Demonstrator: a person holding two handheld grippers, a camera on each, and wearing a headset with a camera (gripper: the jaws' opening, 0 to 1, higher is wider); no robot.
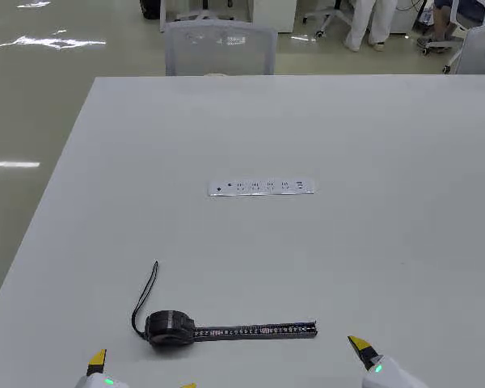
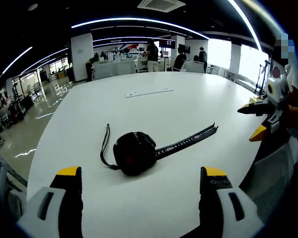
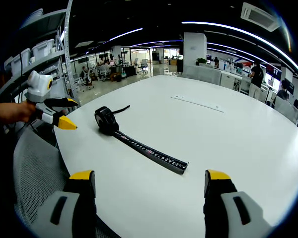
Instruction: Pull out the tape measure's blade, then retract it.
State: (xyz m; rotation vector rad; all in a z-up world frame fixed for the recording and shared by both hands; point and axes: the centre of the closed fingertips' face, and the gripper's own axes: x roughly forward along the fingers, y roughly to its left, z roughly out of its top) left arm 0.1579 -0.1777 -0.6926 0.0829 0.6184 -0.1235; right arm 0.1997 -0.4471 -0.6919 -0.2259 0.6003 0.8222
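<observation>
We see tape measure (image 1: 170, 328) on white surface (image 1: 307, 129) near front edge, blade (image 1: 255, 331) out, flat, toward right tongs (image 3: 149, 174). Our left tongs (image 2: 141, 172) and right tongs both wide, empty, apart from it.

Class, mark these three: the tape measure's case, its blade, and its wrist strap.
case (image 1: 170, 327), head view, centre of black housing.
blade (image 1: 259, 330), head view, middle of extended length.
wrist strap (image 1: 145, 289), head view, midway along loop.
</observation>
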